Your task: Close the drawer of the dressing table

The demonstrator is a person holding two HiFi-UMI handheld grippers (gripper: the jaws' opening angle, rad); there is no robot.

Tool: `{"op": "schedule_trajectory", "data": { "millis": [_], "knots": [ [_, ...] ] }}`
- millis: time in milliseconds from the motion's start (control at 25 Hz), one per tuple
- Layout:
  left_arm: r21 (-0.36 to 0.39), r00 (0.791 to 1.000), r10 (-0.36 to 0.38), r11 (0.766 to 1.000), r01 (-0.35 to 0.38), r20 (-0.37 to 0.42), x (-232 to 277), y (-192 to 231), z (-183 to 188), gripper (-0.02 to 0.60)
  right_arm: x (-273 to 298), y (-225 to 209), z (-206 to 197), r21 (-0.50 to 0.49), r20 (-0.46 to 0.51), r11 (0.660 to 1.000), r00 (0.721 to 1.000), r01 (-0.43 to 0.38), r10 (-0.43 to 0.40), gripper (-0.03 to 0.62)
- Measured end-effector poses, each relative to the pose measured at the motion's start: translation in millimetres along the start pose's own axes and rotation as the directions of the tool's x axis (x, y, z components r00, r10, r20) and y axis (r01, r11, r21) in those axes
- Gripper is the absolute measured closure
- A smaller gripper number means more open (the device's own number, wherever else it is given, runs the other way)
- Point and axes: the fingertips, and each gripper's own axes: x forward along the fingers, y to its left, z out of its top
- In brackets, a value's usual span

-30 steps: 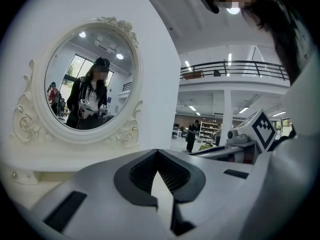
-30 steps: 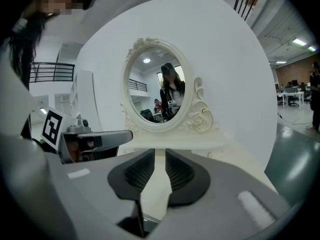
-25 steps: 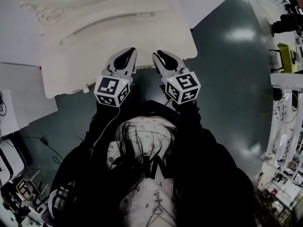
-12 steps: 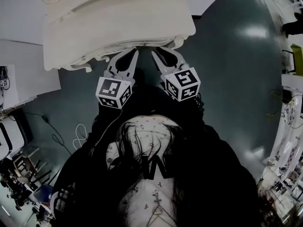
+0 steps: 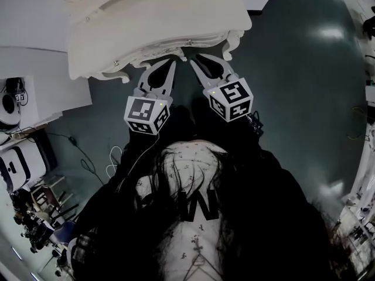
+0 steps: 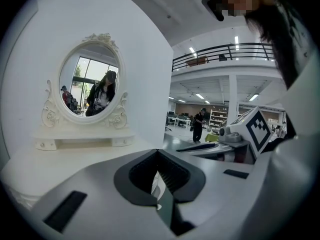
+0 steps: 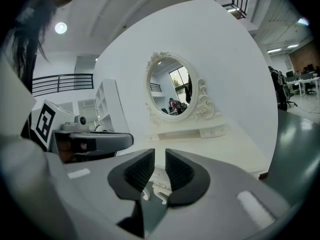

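The cream dressing table [image 5: 158, 16] fills the top of the head view. Its carved front edge [image 5: 146, 57] carries small knobs. Whether the drawer stands out from the body I cannot tell. My left gripper [image 5: 171, 64] is shut, its tips at the carved edge. My right gripper [image 5: 195, 59] is beside it with its tips at the same edge, shut with only a thin slit and nothing between the pads. The left gripper view shows the shut left gripper [image 6: 157, 155] over the tabletop [image 6: 70, 159], with the oval mirror [image 6: 92, 81] behind. Below the right gripper [image 7: 159, 165] shows the carved edge [image 7: 156, 188].
White panels [image 5: 35, 81] stand left of the table. Cables [image 5: 111, 157] and equipment [image 5: 17, 163] lie on the dark green floor [image 5: 293, 69] at the left. The person's dark sleeves and torso fill the lower head view.
Both grippers have reached further forward. The table's front edge has slid up the head view, and the tips now sit right at it instead of overlapping the top.
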Motion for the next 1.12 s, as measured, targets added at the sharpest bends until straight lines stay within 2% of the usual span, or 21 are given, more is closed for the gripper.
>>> {"op": "schedule_trajectory", "data": {
  "millis": [280,720,1000,1120],
  "knots": [
    [-0.017,0.999,0.007,1.0,-0.007,0.033,-40.0,14.4,-5.2,0.581,4.4,37.6,-4.9,-0.026,0.0,1.0,1.0,0.007,-0.007,0.52],
    [-0.046,0.997,-0.036,0.998,0.039,0.064,-120.1,21.3,-20.3,0.581,3.5,129.7,-26.3,-0.065,-0.038,0.998,0.999,-0.014,0.012,0.52],
    [-0.05,0.997,-0.042,0.998,0.046,0.071,-165.4,38.6,-37.7,0.581,6.2,172.6,-43.8,-0.074,-0.038,0.997,0.999,0.01,-0.013,0.522],
    [-0.055,0.996,-0.043,0.997,0.047,0.074,-177.9,43.7,-44.6,0.581,4.8,186.5,-48.9,-0.078,-0.032,0.997,0.999,0.02,-0.023,0.545]
  ]
}}
